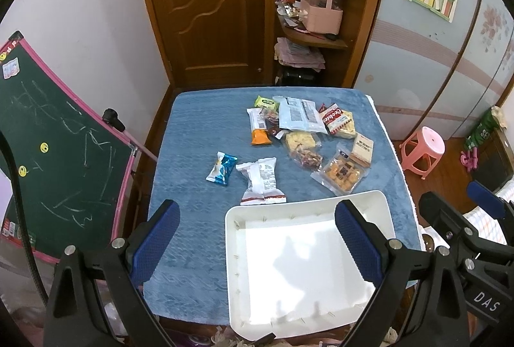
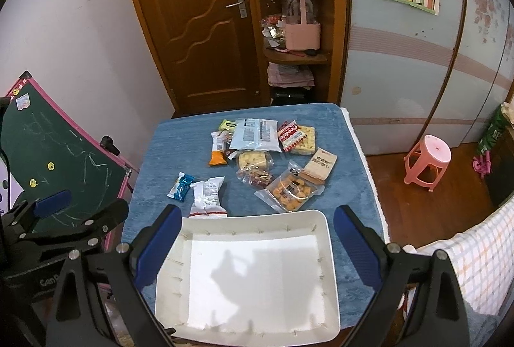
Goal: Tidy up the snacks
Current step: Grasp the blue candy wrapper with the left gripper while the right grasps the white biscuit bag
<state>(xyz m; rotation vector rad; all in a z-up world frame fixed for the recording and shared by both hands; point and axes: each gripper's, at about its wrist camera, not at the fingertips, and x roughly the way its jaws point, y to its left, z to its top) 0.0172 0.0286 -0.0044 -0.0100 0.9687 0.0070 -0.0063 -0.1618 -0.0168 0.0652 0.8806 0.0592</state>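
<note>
Several snack packets lie on a blue-covered table (image 1: 192, 122). A blue-and-white packet (image 1: 221, 169) and a white packet with a red stripe (image 1: 261, 181) lie apart at the left; the same two show in the right wrist view (image 2: 180, 186) (image 2: 207, 195). A clear bag of orange crackers (image 1: 340, 174) (image 2: 290, 190) sits just beyond an empty white tray (image 1: 234, 250) (image 2: 331, 250) at the near edge. My left gripper (image 1: 257, 238) is open and empty above the tray's left side. My right gripper (image 2: 257, 246) is open and empty above the tray.
A green chalkboard (image 1: 51, 148) leans at the table's left. A wooden door (image 1: 208, 3) and shelves with a pink basket (image 1: 321, 14) stand behind. A pink stool (image 2: 427, 159) sits on the floor at the right. A checked cloth (image 2: 482, 250) lies at the near right.
</note>
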